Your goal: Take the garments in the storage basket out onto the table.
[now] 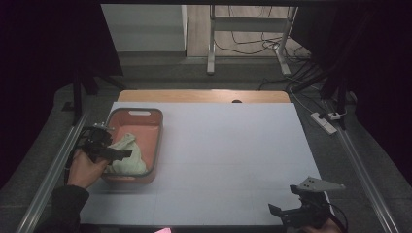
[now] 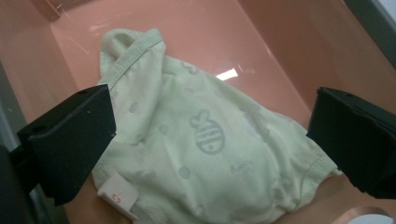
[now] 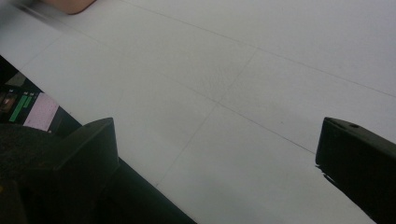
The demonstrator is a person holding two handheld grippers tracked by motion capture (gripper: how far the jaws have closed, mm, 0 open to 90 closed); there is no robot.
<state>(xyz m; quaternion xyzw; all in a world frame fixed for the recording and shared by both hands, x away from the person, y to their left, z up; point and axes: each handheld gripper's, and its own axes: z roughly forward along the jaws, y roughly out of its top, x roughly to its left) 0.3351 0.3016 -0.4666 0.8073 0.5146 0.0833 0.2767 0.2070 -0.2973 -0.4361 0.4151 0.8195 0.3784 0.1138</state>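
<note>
White tabletop [image 1: 218, 160] carries a pink basin [image 1: 145, 118] holding a pale green cloth [image 2: 205, 154], which wide left tongs [image 2: 208, 144] should straddle low before closing, right tongs [image 1: 284, 213] idle, wide

Pale green cloth [image 2: 205, 140] with dots and a striped bee motif, salmon-pink basket [image 1: 154, 127].

Dim room: grey floor [image 1: 160, 73], desk legs [image 1: 212, 43], tangled cables [image 1: 252, 43].
</note>
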